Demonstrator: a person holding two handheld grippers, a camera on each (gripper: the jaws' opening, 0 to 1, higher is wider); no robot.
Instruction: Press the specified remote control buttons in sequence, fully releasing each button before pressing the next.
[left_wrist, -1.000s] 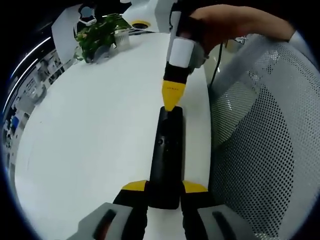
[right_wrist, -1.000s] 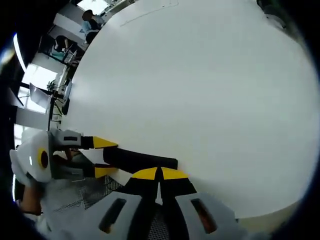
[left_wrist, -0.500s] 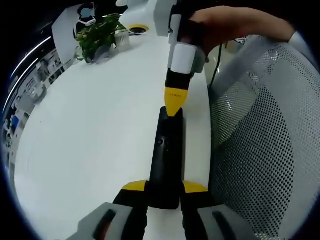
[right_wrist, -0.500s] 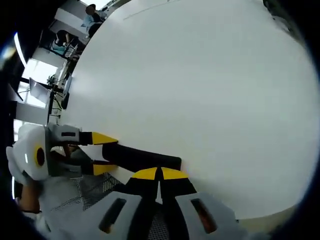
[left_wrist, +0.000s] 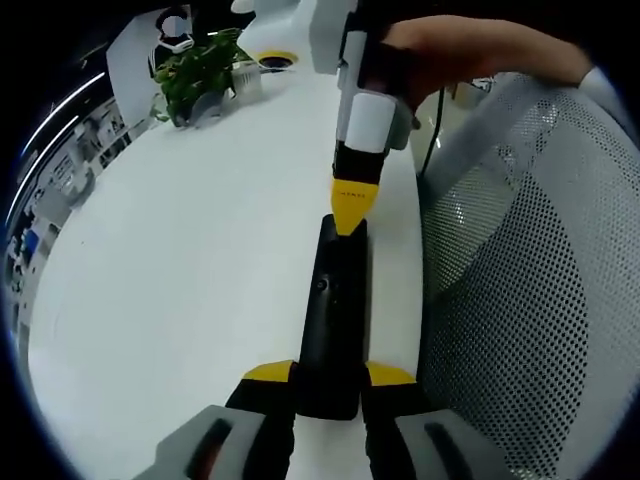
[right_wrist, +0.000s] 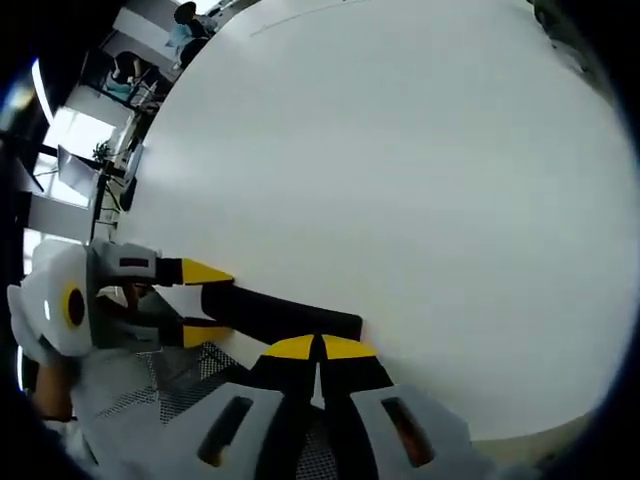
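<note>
Bright even overhead light, white table (right_wrist: 420, 180) nearly blown out, soft faint shadows, strong fisheye bending and blur at edges.

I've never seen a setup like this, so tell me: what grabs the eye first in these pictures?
First, the long black remote control lying near the edge of the white table. The left gripper clamps its near end between yellow tips, while the right gripper, shut to a yellow point, meets its far end. After that, the leafy potted plant at the table's far side and the grey mesh chair beside the table stand out.
</note>
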